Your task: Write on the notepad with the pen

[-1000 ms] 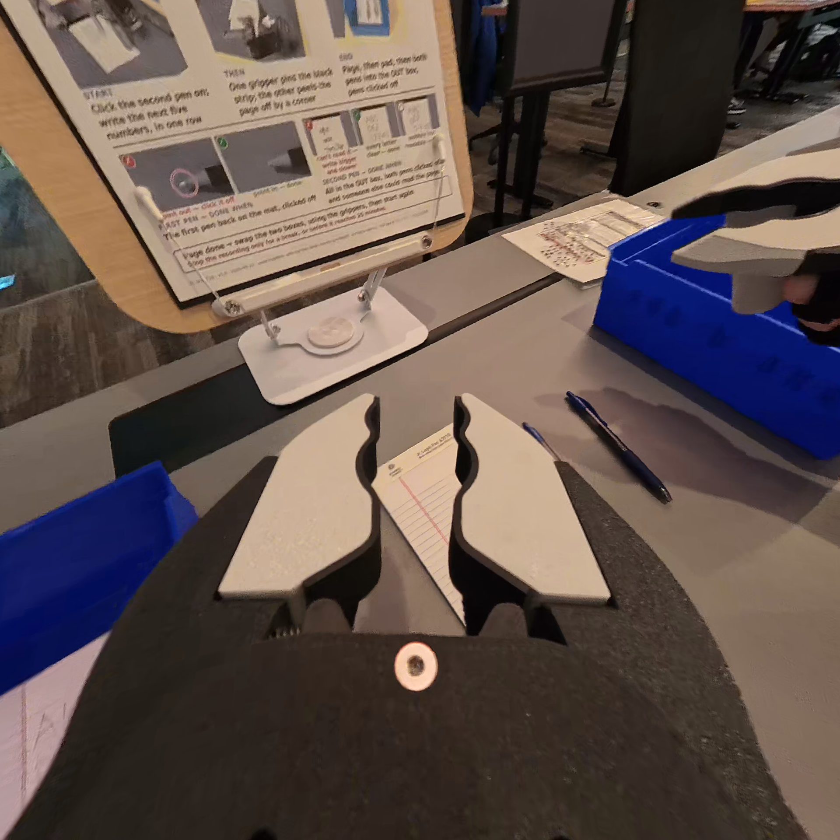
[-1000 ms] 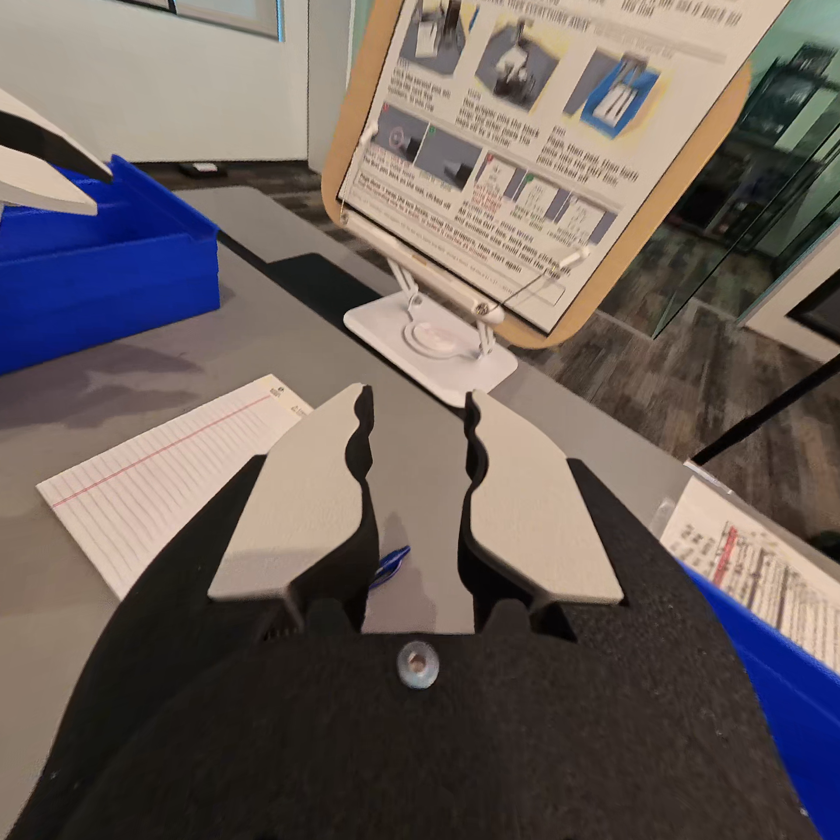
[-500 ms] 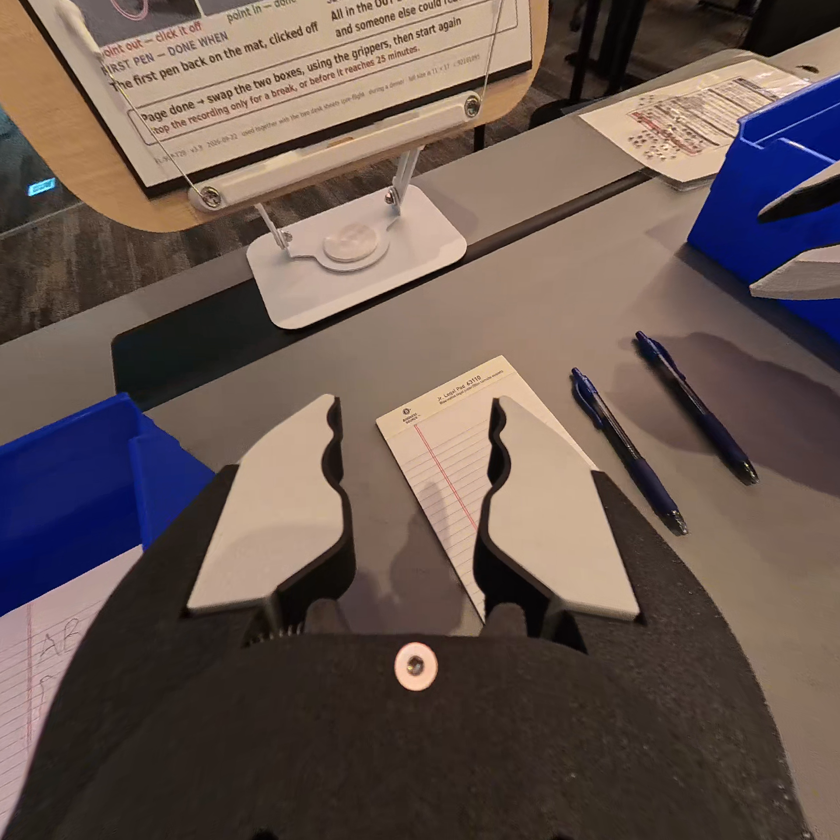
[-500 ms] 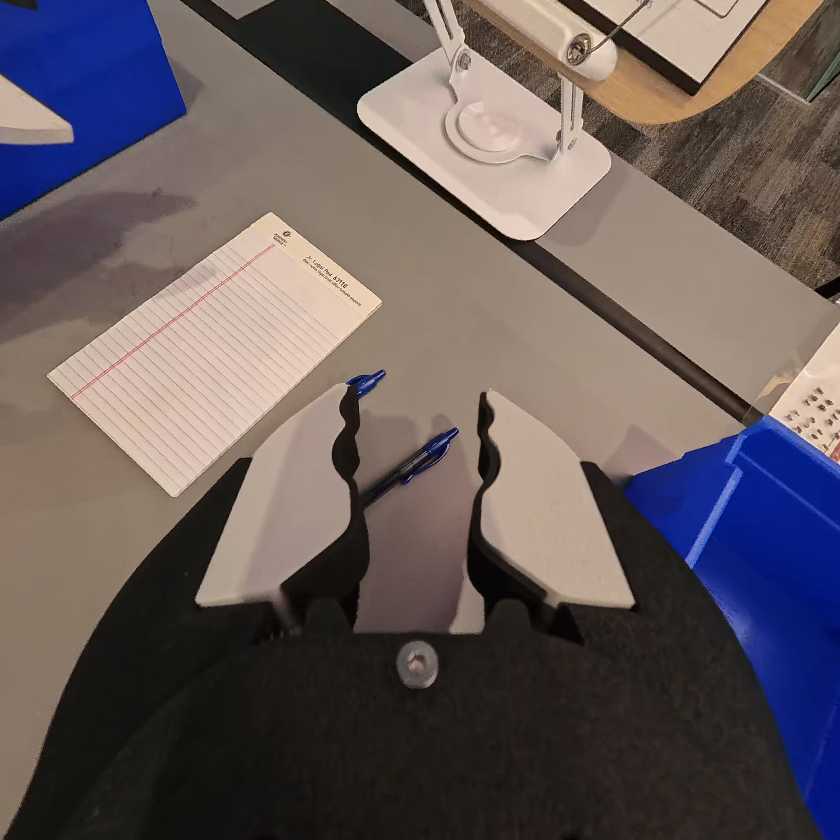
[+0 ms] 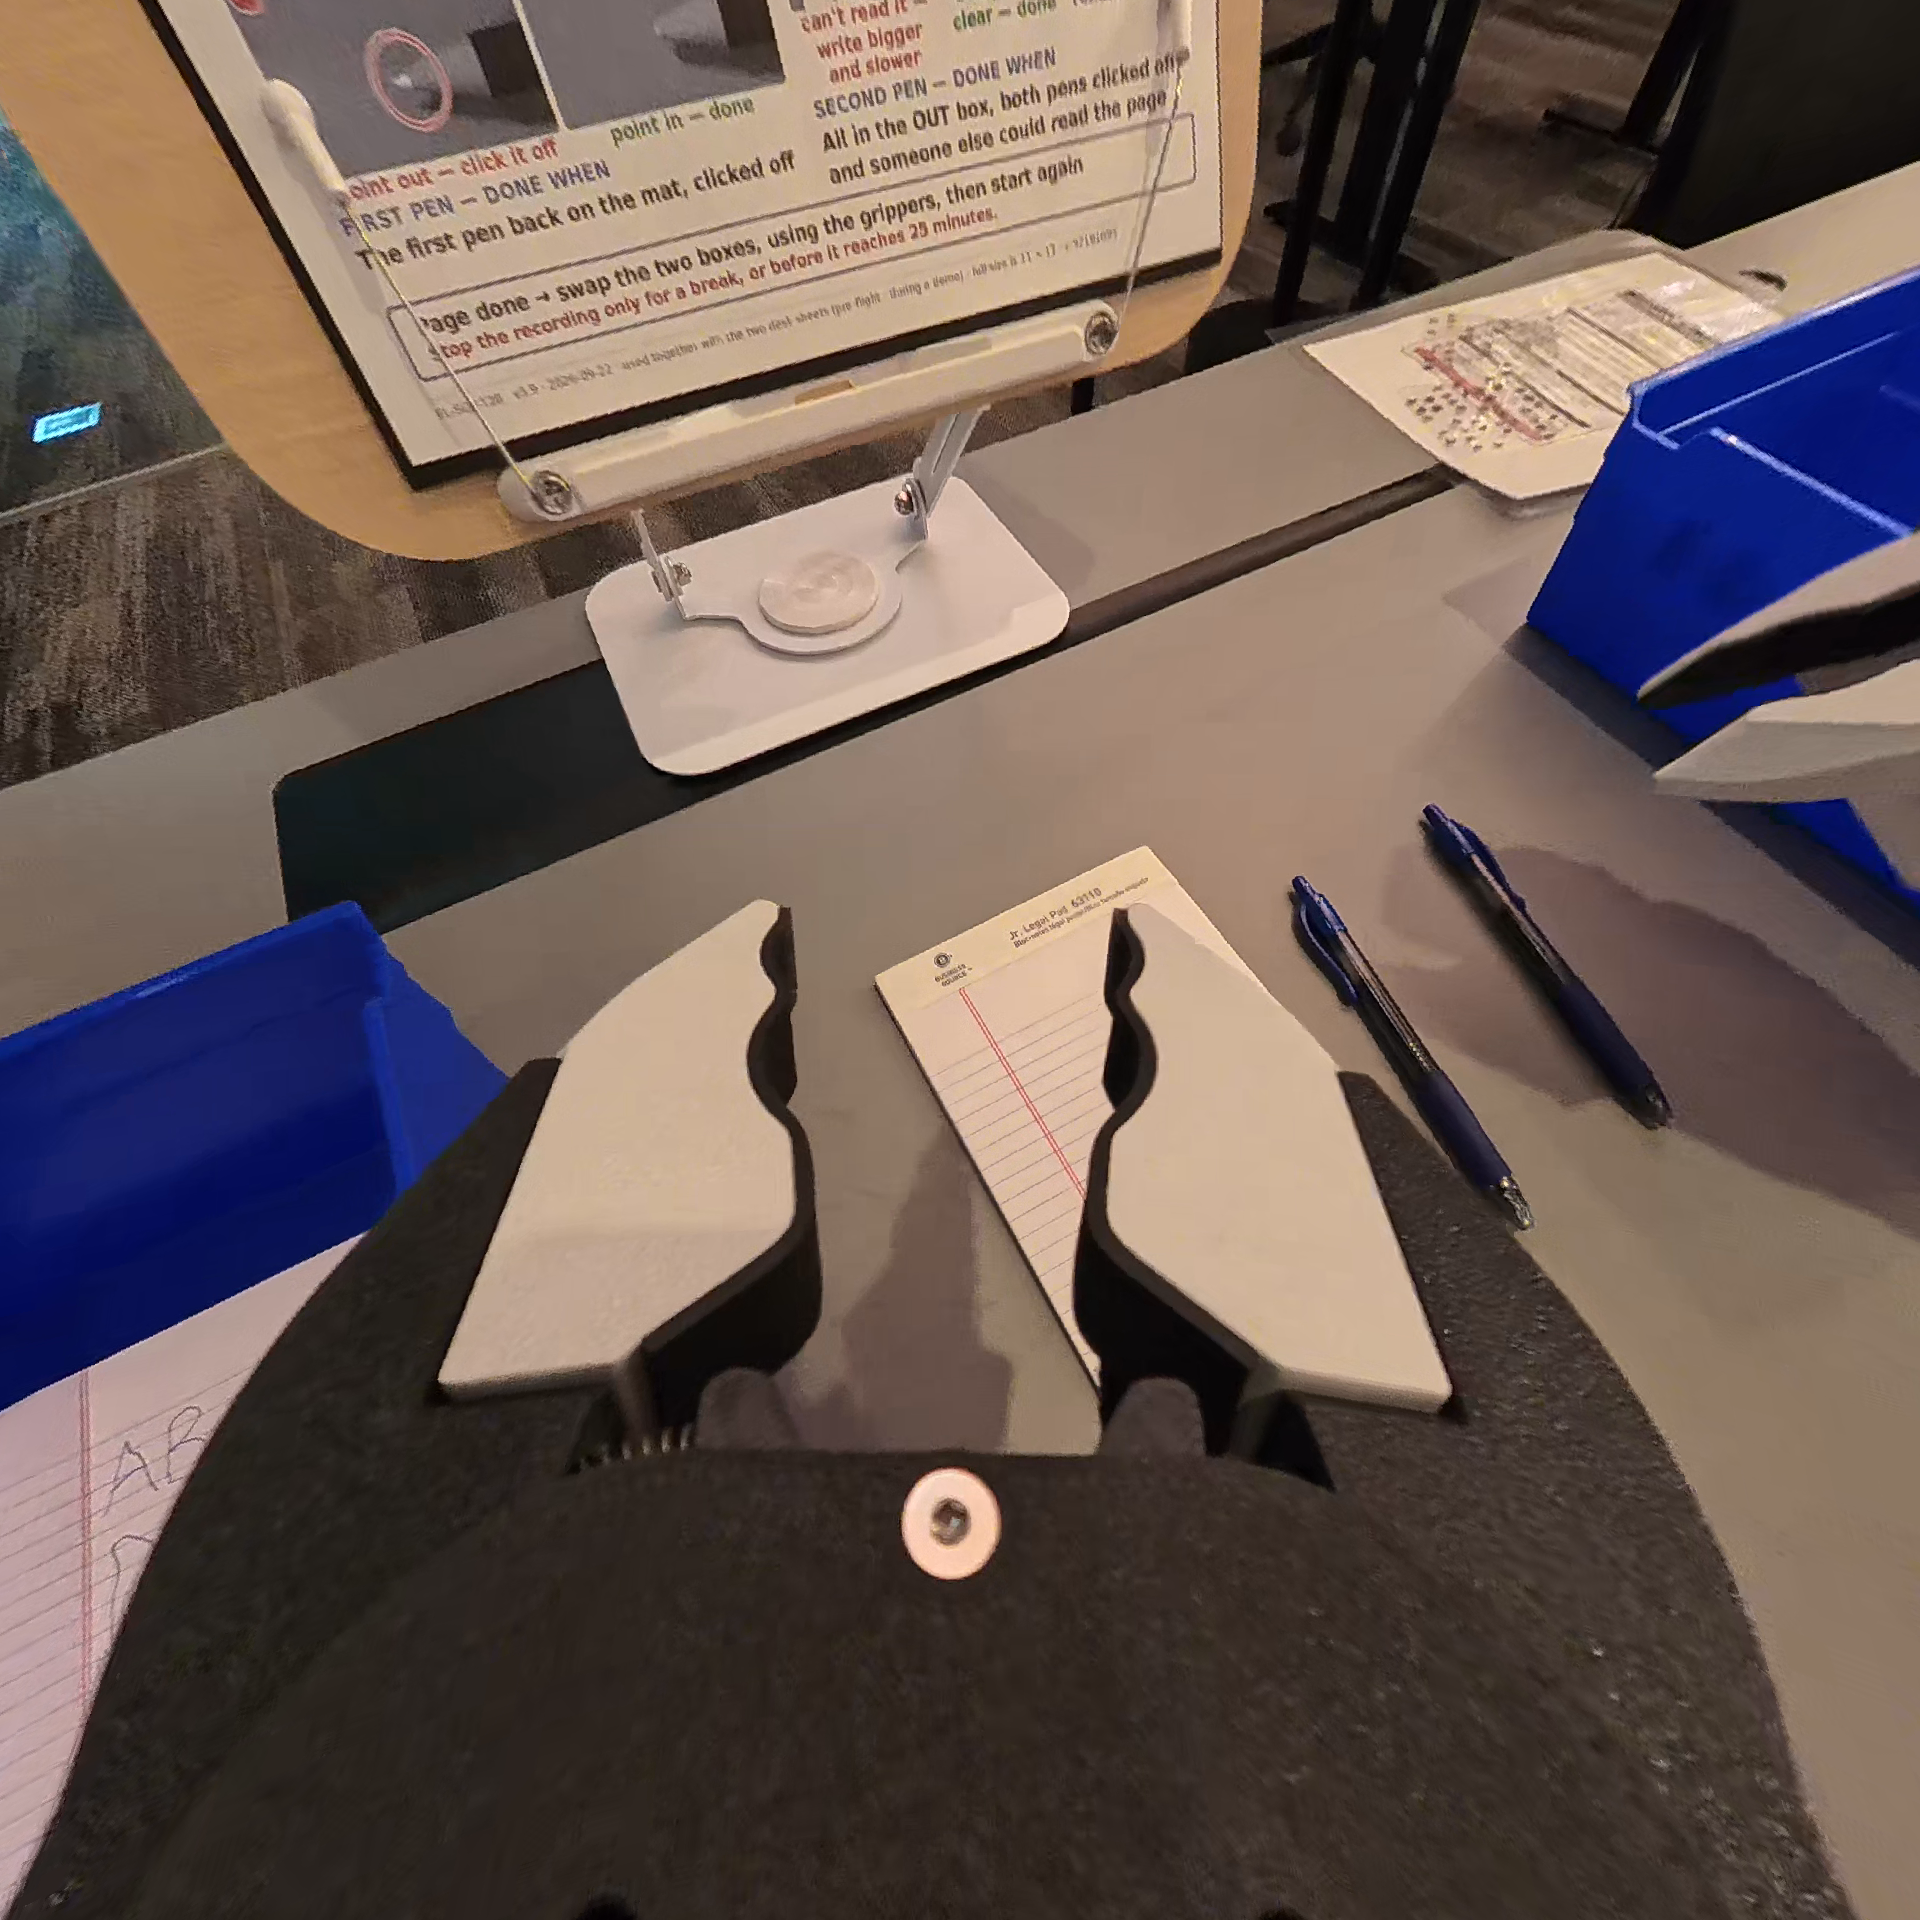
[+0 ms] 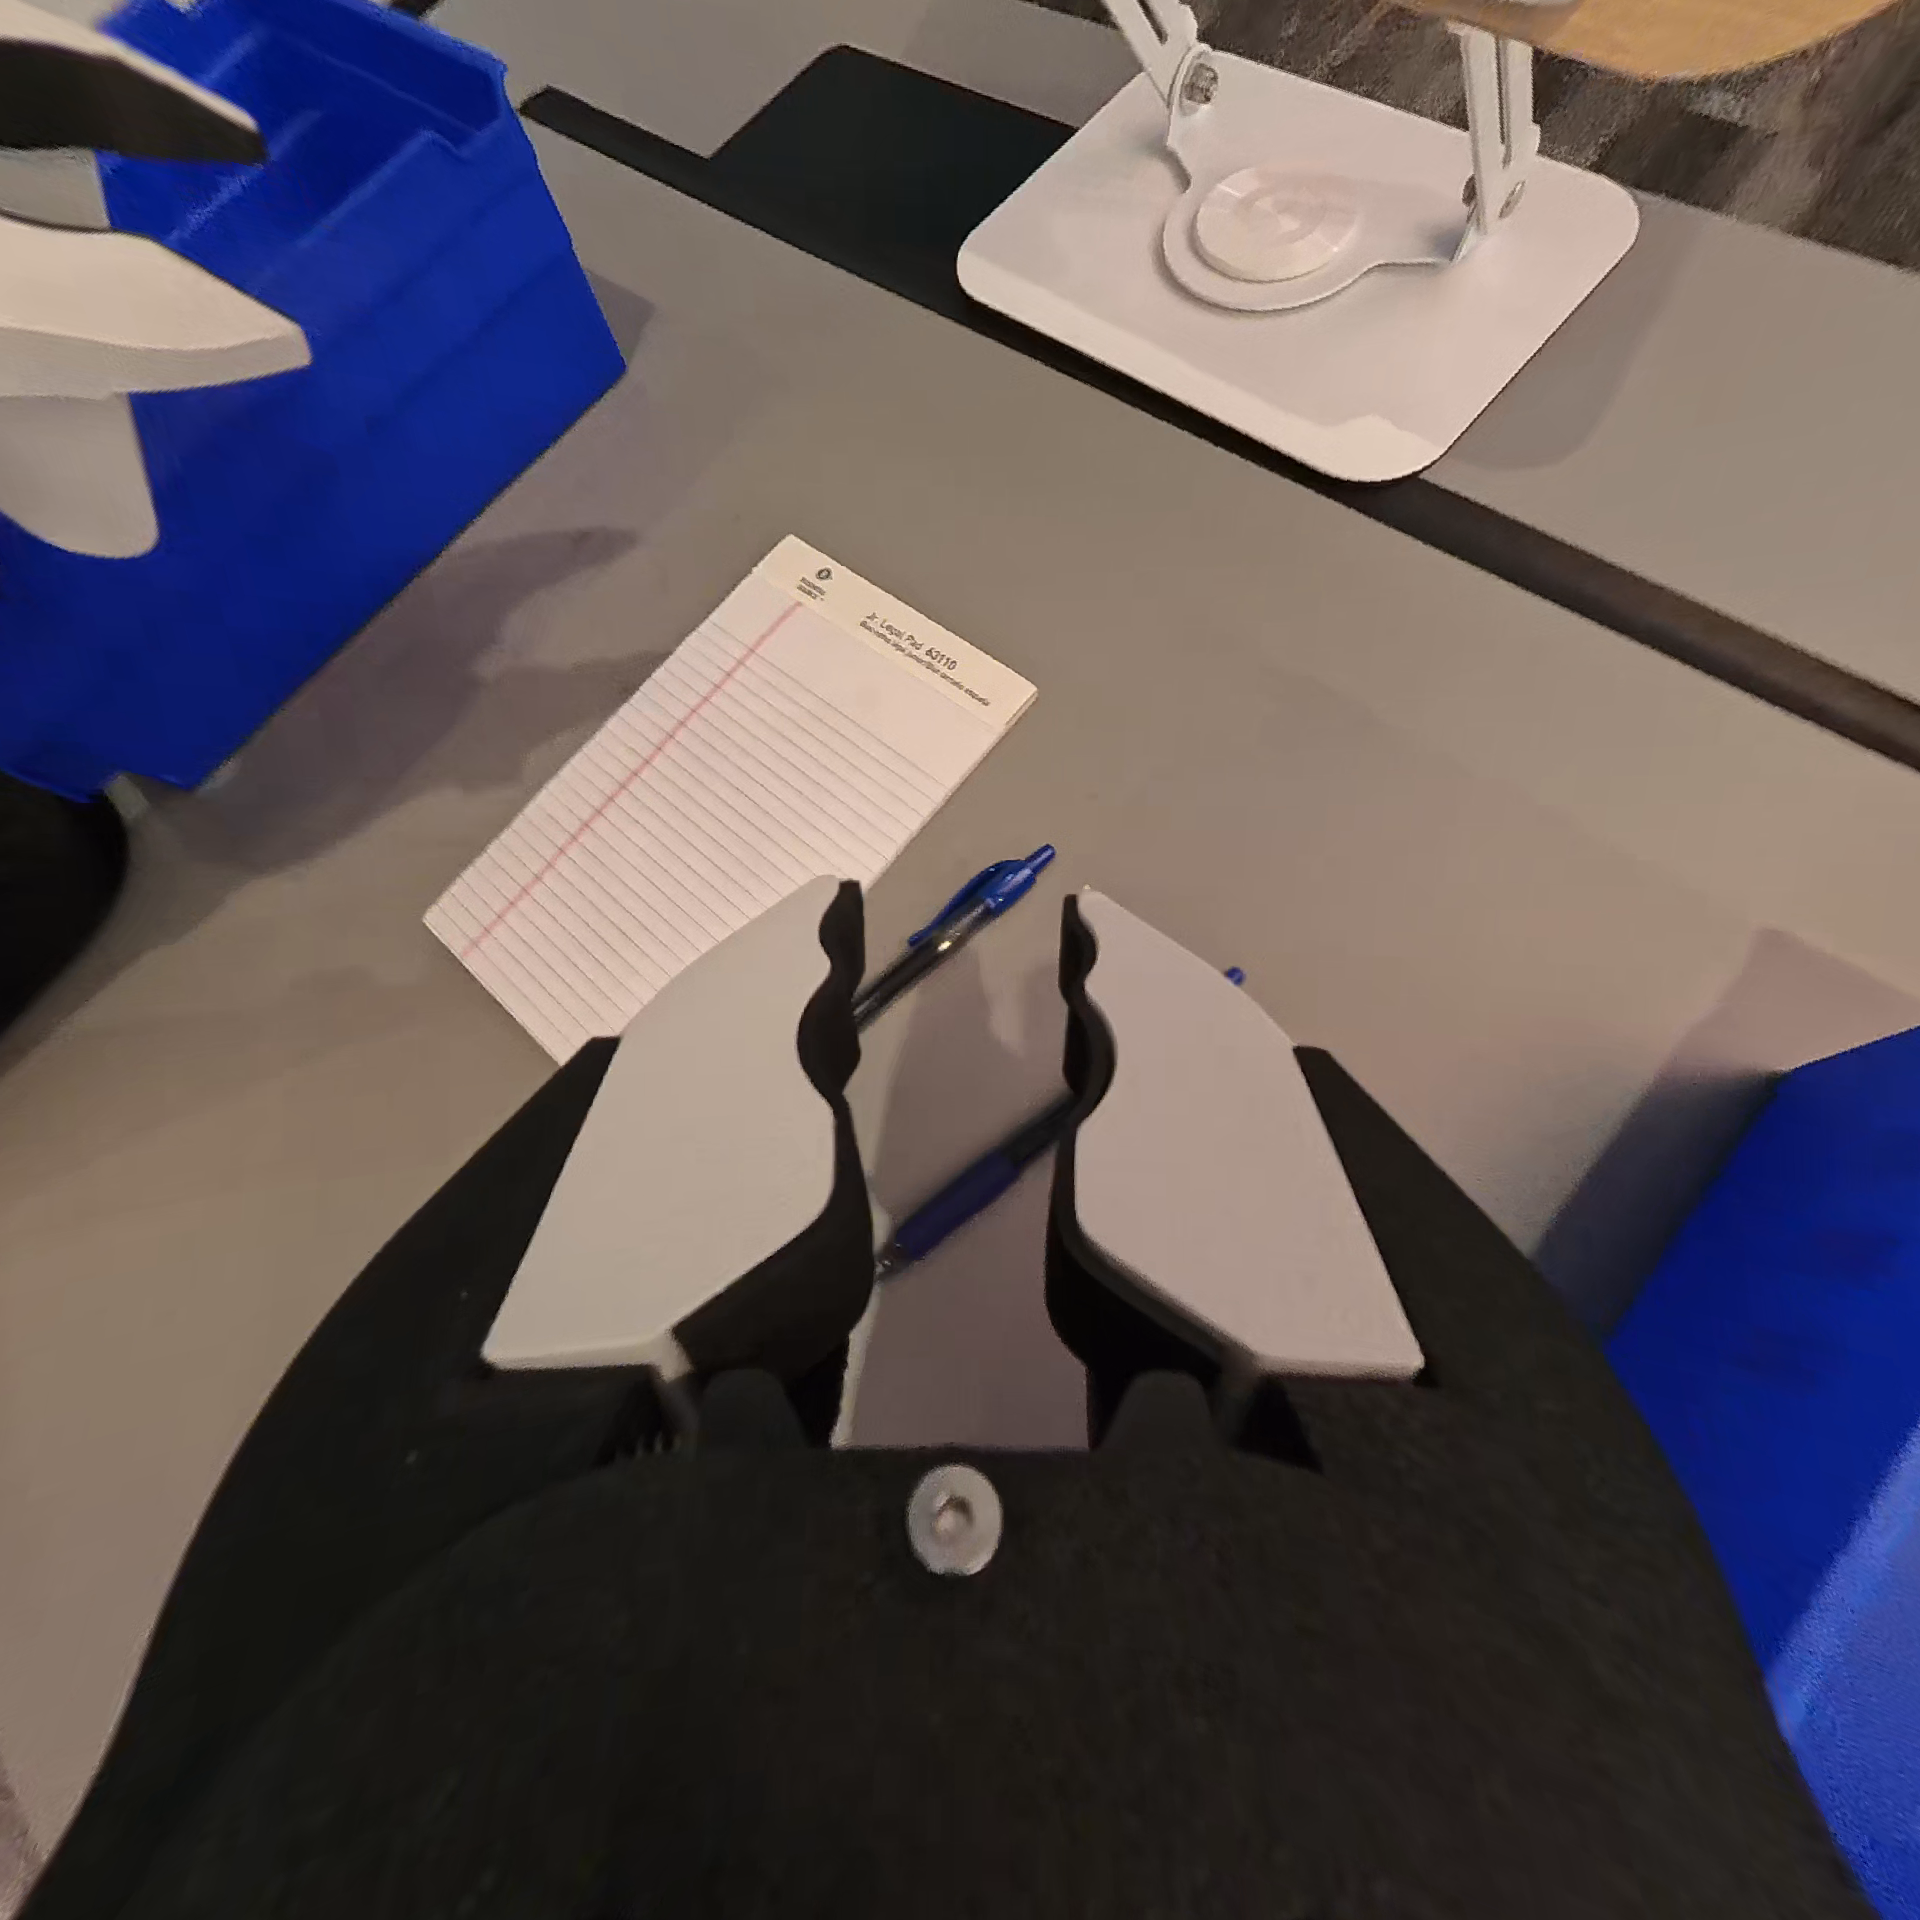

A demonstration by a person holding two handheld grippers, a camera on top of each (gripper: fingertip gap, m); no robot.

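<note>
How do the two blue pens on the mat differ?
The nearer blue pen lies beside the white lined notepad; the farther blue pen lies toward the blue plastic bin. The farther pen shows between the open right gripper's fingers; the nearer one beyond them. Both lie flat, parallel, unheld.

The left claw (image 5: 951,925) has matt, finely grained pale grey plastic fingers (image 5: 644,1132) lined with black foam, set in a rough, felt-like black body with a shiny metal rivet. Under its right finger lies a lined paper notepad (image 5: 1013,1049), matt. Right of it, two pens (image 5: 1403,1049) of glossy blue plastic. Ahead stands a stand (image 5: 831,634) with a smooth matt white metal base, carrying a pale wood board (image 5: 208,416). The table (image 5: 1247,727) is smooth, matt grey. Either side of the right claw (image 6: 961,904) sit bins (image 6: 343,416) of smooth, faintly glossy blue plastic.
</note>
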